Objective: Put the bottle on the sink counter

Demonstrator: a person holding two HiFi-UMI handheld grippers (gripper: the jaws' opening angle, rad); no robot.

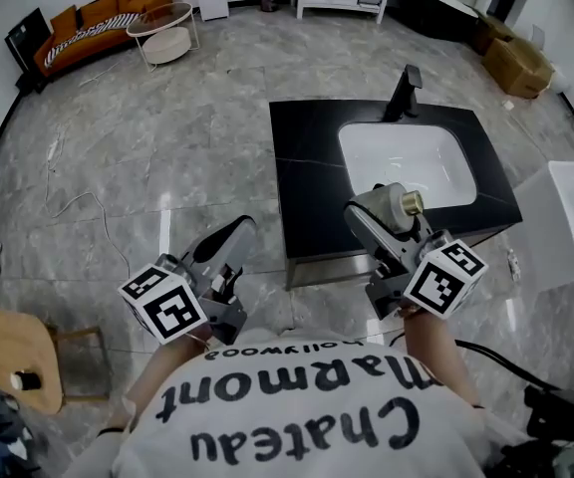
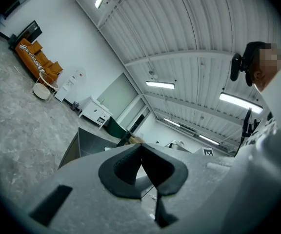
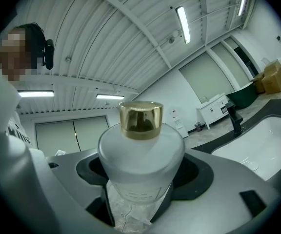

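A frosted white bottle (image 3: 140, 155) with a gold cap (image 3: 140, 119) sits clamped between the jaws of my right gripper (image 3: 141, 179). In the head view that bottle (image 1: 395, 206) hangs over the front edge of the black sink counter (image 1: 307, 182), just before the white basin (image 1: 407, 164), with my right gripper (image 1: 392, 217) shut on it. My left gripper (image 1: 237, 235) is held over the floor left of the counter, jaws pressed together and holding nothing (image 2: 141, 172).
A black faucet (image 1: 405, 92) stands behind the basin. A second white basin unit (image 1: 571, 217) is at the right. A wooden stool (image 1: 13, 357) is at the lower left, a sofa (image 1: 98, 18) and round table (image 1: 164, 30) far back.
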